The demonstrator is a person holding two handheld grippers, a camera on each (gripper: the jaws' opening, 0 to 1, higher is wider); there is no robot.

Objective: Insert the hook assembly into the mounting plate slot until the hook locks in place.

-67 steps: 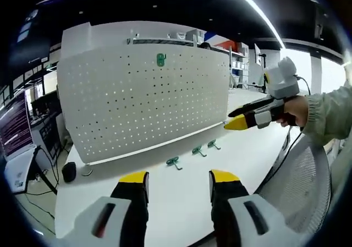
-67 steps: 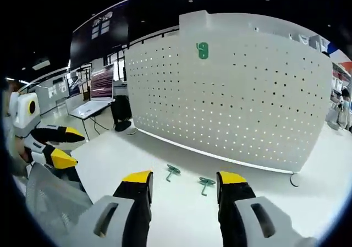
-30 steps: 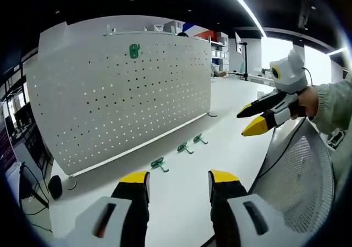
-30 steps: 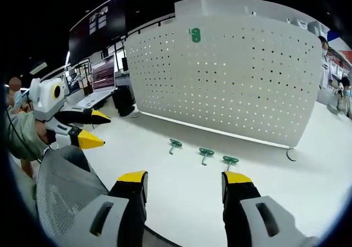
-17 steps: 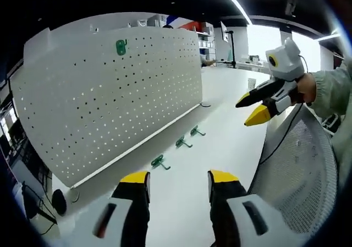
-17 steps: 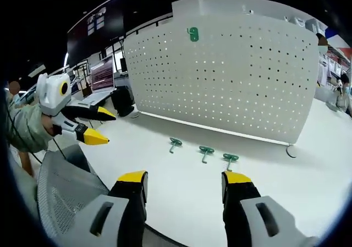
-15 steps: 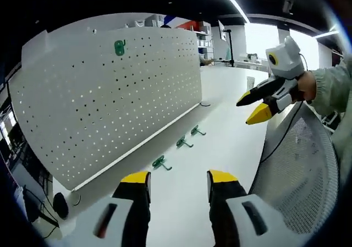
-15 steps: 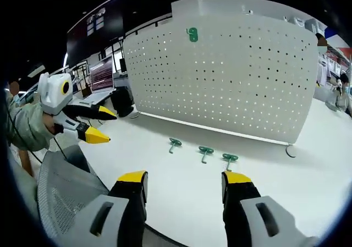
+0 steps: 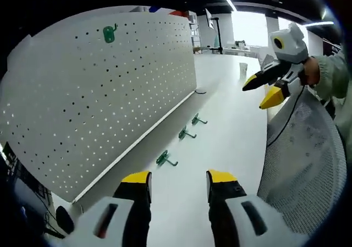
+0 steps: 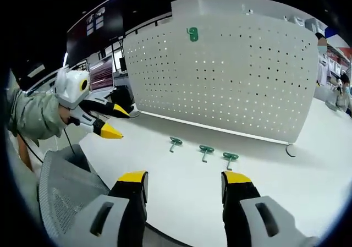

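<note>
Both hand-held grippers, left (image 9: pixel 172 184) and right (image 10: pixel 183 184), released; three green hooks (image 10: pixel 202 150) loose on desk (image 10: pixel 181 203) near pegboard (image 10: pixel 231 76).

White table (image 10: pixel 181 186), grey mesh chair (image 10: pixel 63 197), laptop (image 10: pixel 103 73), wall screen (image 10: pixel 96 22)

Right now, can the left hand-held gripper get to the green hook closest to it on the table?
Probably yes. The left hand-held gripper is open and empty, the nearest green hook lies loose on the white table just ahead, and nothing sits between them.
</note>
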